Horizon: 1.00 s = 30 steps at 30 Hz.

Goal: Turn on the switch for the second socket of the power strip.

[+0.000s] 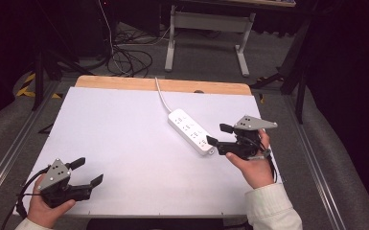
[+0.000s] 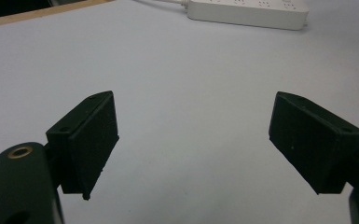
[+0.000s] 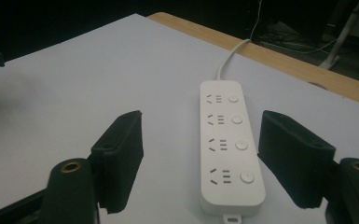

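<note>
White plastic is what the power strip (image 1: 191, 131) is made of, and it lies flat on the white desk (image 1: 124, 143), with its cord (image 1: 162, 95) running away to the far wooden edge. It has four sockets, each with a round button (image 3: 246, 177) beside it.

The right gripper (image 1: 220, 134) is just beside the near end of the power strip. Its jaws are wide apart and hold nothing. In the right gripper view the near end of the power strip sits between the two black jaws, but they do not touch it.

The step in hand looks like taking hold of the power strip. To do it well, keep the jaws one on each long side of the power strip, come down low, and close them slowly. Grab the body, not the cord, so the power strip does not swing. Try not to press a button by mistake.

The left gripper (image 1: 86, 172) is well apart from the power strip, at the near left of the desk. Its jaws are also wide apart and hold nothing.
</note>
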Each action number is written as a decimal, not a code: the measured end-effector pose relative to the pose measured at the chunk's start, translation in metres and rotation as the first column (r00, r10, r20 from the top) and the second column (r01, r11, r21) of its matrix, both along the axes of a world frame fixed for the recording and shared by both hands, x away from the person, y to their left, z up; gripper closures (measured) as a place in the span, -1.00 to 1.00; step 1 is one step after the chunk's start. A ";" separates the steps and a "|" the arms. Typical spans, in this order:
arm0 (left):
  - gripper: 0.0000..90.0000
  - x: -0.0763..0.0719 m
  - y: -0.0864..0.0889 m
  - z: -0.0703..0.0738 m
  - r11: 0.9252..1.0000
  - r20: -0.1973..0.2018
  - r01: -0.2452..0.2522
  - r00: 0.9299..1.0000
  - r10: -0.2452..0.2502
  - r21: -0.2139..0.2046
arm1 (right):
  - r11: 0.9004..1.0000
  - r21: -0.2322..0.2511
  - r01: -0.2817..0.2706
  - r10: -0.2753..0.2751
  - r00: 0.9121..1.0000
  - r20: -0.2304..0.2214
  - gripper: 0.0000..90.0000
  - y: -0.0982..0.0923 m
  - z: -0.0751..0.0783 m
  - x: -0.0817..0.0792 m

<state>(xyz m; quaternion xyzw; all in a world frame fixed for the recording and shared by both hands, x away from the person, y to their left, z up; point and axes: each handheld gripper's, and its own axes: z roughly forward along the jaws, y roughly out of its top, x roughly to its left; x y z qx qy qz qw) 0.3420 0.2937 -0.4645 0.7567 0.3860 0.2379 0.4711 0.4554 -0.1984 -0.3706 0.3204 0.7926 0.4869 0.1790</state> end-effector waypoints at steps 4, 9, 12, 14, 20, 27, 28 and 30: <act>-0.64 0.000 -0.001 0.000 1.000 0.000 -0.001 1.000 0.001 0.001 | 1.000 0.008 -0.009 0.009 1.000 0.002 -0.37 -0.011 -0.008 -0.008; -0.63 -0.001 -0.001 0.000 1.000 -0.010 0.005 1.000 -0.005 0.012 | 0.999 0.020 -0.038 0.038 0.999 -0.002 -0.47 -0.023 -0.020 -0.019; -0.63 -0.001 -0.002 0.000 1.000 -0.012 0.008 1.000 -0.007 0.015 | 0.999 0.019 -0.047 0.047 0.999 -0.008 -0.48 -0.025 -0.025 -0.022; -0.63 -0.001 -0.002 0.000 1.000 -0.011 0.008 1.000 -0.008 0.015 | 0.999 0.014 -0.050 0.050 0.999 -0.015 -0.49 -0.026 -0.031 -0.025; -0.63 -0.001 -0.002 0.000 1.000 -0.009 0.010 1.000 -0.009 0.015 | 0.997 0.017 -0.070 0.070 0.997 -0.033 -0.52 -0.031 -0.049 -0.032; -0.63 -0.001 -0.002 0.000 1.000 -0.005 0.009 1.000 -0.009 0.015 | 0.997 -0.006 -0.081 0.080 0.995 -0.052 -0.54 -0.037 -0.072 -0.037; -0.63 -0.001 -0.002 0.000 1.000 -0.005 0.009 1.000 -0.009 0.015 | 0.997 -0.006 -0.080 0.079 0.995 -0.053 -0.54 -0.038 -0.075 -0.038; -0.63 -0.001 -0.002 0.000 1.000 -0.003 0.008 1.000 -0.008 0.018 | 0.997 -0.005 -0.082 0.082 0.995 -0.053 -0.54 -0.040 -0.080 -0.039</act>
